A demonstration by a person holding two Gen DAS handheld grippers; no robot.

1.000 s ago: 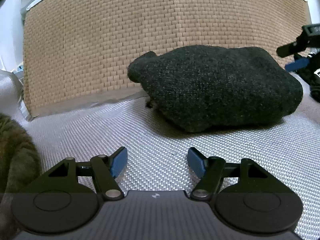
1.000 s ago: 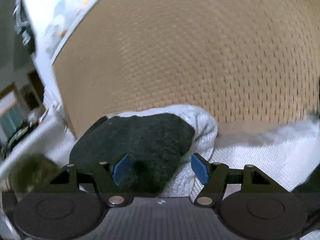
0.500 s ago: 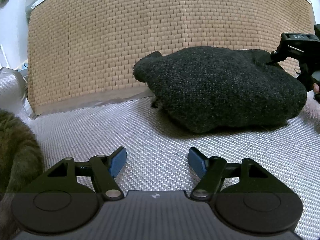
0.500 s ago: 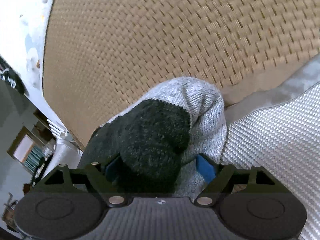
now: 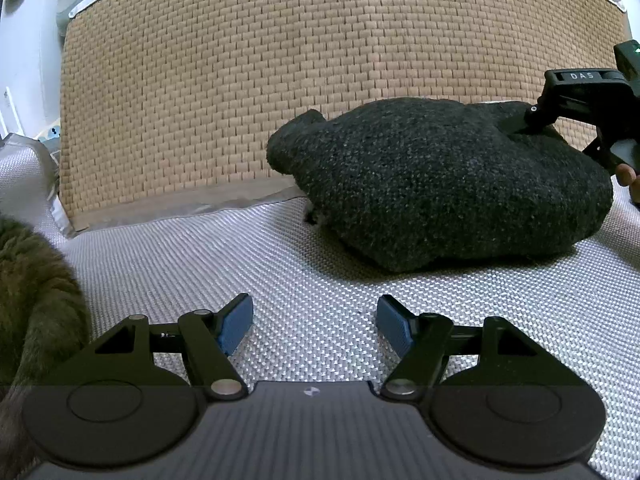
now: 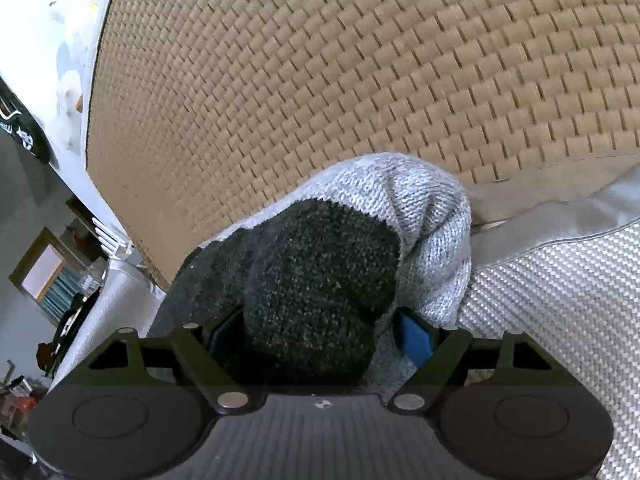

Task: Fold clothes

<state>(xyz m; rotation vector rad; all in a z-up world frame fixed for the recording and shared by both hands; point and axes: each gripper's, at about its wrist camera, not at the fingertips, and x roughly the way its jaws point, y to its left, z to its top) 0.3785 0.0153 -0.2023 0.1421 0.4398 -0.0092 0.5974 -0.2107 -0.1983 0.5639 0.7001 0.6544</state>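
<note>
A dark charcoal knit garment (image 5: 448, 184) lies as a rounded bundle on the silvery woven cushion (image 5: 240, 256), against the tan woven back panel. My left gripper (image 5: 316, 326) hovers open in front of it, apart from it, with nothing between its blue pads. My right gripper (image 6: 320, 336) stands open at the bundle's right end. A dark knit fold (image 6: 316, 280) bulges between its jaws and covers the left pad. The right pad (image 6: 414, 338) shows beside the fold. A light grey knit part (image 6: 424, 216) lies behind the dark fold. In the left wrist view the right tool's black body (image 5: 580, 92) rests at the bundle's top right.
The tan woven panel (image 5: 280, 80) rises right behind the bundle. A brownish-green furry mass (image 5: 32, 300) sits at the left edge of the cushion. A person's fingertip (image 5: 626, 172) shows at the far right. Room furniture shows past the panel's left edge (image 6: 60, 280).
The right gripper came in from the right onto the bundle's end, rolled, and its jaws widened around the dark fold. The left gripper stayed where it was.
</note>
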